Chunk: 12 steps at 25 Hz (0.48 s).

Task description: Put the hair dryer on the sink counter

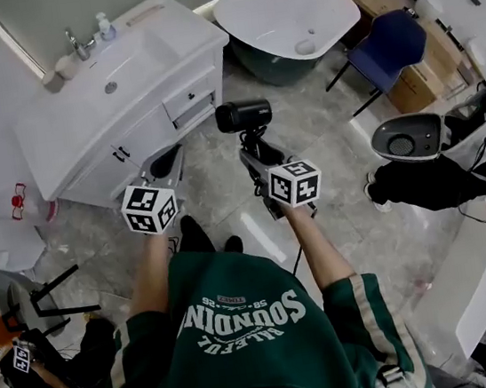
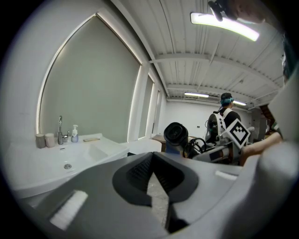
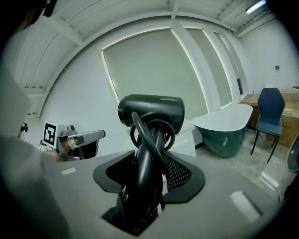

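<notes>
Right gripper (image 3: 149, 169) fingers clench the hair dryer (image 3: 152, 110) handle; left gripper (image 2: 150, 179) fingers pressed together.

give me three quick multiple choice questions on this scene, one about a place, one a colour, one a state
1. Where is the hair dryer?
A) on the sink counter
B) in the right gripper
C) in the bathtub

2. What colour is the chair?
A) red
B) white
C) blue

3. How is the cord?
A) wound round the hair dryer
B) trailing on the floor
C) plugged into a wall

Answers: 1 B, the jaws clamp its handle; 2 C, its seat and back are blue; 3 A, it loops just below the barrel.
</notes>
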Motion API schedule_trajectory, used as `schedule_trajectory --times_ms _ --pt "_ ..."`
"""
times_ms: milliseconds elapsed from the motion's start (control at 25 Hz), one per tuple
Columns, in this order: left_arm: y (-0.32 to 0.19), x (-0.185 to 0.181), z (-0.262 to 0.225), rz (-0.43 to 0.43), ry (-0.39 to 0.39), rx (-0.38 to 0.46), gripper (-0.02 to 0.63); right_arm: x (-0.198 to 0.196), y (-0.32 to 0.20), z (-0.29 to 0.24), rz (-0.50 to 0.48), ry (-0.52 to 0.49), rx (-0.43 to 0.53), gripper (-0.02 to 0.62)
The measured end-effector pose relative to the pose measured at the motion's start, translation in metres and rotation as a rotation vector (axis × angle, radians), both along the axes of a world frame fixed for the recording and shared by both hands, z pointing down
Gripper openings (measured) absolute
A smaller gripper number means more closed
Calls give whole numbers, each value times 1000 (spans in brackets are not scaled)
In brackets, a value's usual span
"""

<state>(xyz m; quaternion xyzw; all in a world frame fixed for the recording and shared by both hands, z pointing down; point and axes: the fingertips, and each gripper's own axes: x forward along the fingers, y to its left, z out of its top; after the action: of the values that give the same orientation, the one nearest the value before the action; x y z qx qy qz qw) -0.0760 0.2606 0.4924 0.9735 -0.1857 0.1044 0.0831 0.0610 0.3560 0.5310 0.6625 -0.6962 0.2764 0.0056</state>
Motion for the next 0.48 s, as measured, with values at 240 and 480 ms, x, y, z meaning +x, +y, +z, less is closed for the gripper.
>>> schedule_trajectory --times_ms 240,480 --pt "-23 9 6 -4 0 -10 51 5 -25 5 -15 -2 -5 189" --pt "-67 30 15 19 2 -21 51 15 -67 13 -14 15 -17 189"
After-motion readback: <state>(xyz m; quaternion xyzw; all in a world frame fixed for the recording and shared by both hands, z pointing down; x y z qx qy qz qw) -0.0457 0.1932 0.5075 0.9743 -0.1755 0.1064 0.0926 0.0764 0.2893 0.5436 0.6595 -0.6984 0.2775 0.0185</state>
